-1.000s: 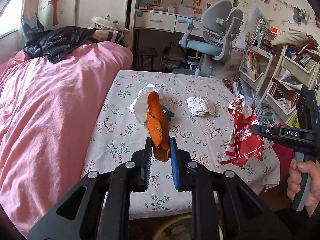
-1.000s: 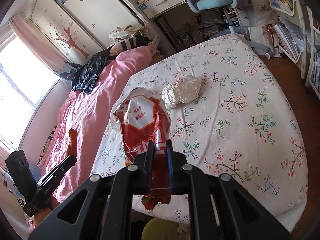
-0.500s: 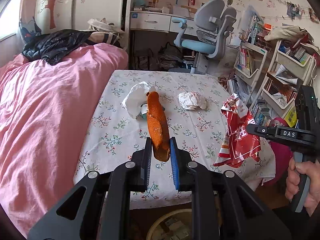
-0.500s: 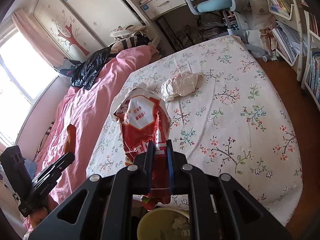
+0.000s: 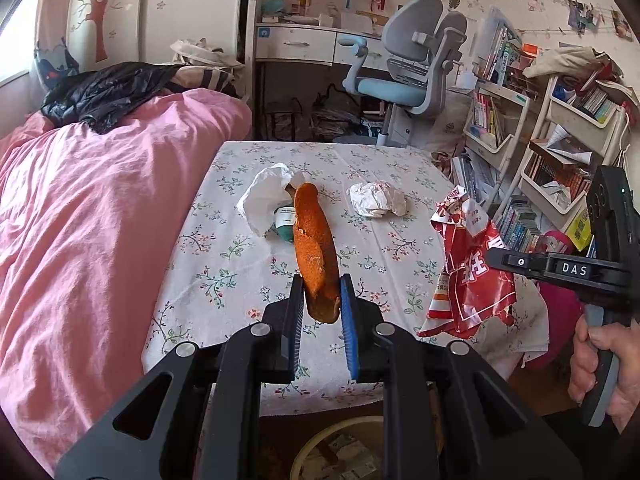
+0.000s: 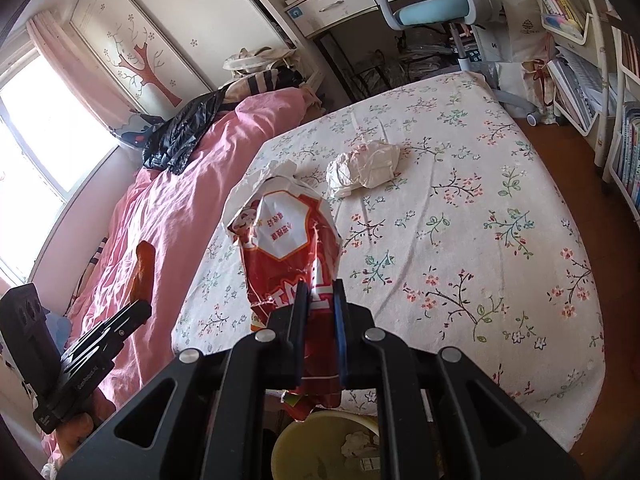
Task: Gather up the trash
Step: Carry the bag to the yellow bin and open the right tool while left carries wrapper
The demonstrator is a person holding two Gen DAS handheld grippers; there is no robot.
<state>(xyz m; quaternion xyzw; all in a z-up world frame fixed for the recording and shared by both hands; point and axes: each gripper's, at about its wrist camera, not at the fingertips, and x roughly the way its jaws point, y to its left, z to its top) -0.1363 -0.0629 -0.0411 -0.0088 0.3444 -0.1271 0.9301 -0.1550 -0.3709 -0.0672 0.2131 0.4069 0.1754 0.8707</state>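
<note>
Left gripper pinches an orange peel; right gripper clamps a red snack wrapper, yellow bin below both.

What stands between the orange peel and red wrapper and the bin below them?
Nothing visible. The left claw holds the orange peel and the right claw the red wrapper, with the yellow bin open just below, its rim clear.

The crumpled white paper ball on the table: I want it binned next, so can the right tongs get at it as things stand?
Probably not yet. The path over the floral table to the crumpled paper ball looks clear, but the right tongs are shut on the red snack bag, which would need dropping into the yellow bin first.
</note>
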